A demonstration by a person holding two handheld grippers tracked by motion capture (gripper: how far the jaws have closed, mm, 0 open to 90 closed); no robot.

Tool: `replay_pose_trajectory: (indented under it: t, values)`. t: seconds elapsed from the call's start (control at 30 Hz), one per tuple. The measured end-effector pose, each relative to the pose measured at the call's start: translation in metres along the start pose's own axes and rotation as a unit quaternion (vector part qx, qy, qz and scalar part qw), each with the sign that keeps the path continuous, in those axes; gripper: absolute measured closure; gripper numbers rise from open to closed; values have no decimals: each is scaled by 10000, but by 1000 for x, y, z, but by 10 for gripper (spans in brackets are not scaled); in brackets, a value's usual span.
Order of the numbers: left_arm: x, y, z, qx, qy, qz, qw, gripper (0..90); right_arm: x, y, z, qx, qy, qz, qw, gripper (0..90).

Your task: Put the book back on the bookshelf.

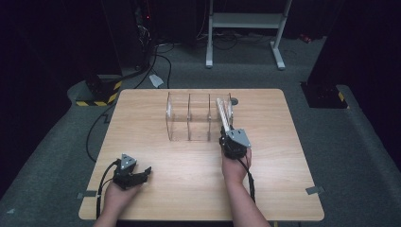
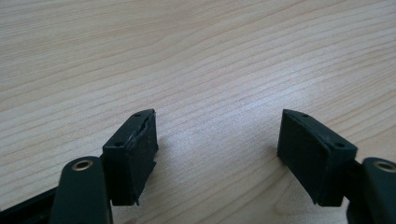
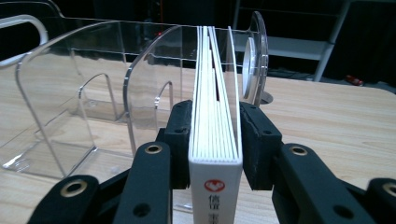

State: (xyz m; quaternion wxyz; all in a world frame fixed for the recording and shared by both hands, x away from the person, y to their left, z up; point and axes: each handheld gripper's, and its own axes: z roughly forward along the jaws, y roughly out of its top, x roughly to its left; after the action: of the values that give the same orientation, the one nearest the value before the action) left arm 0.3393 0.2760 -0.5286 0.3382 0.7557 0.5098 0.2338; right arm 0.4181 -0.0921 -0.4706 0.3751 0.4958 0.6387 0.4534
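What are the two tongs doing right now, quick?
Left tongs: open, holding nothing, over the wooden table.
Right tongs: closed on a white book.

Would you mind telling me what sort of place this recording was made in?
Probably a lab or recording studio rather than a home: a lone wooden table stands on grey carpet in a dark room, cables run across the floor, and hazard-striped tape marks a stand's base behind it.

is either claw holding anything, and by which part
The right claw clamps a white book across its covers at the spine end. The left claw is open, holding nothing.
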Motion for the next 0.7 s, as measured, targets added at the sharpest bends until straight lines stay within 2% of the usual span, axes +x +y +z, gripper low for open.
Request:
replay_pose_trajectory:
  t: [0.3, 0.43, 0.57, 0.7]
  values:
    - [0, 0, 0, -9, 5, -2, 10000, 286, -6, -6, -14, 107, 300, 126, 9994, 621]
    - [0, 0, 0, -4, 1, -2, 10000, 286, -7, -11, -16, 236, 311, 148, 9991, 643]
    - [0, 0, 0, -11, 8, -4, 10000, 286, -5, -16, -14, 324, 100, 152, 9993, 690]
    - [0, 0, 0, -11, 6, 1, 10000, 287, 0, -18, -13, 226, -183, 84, 9995, 740]
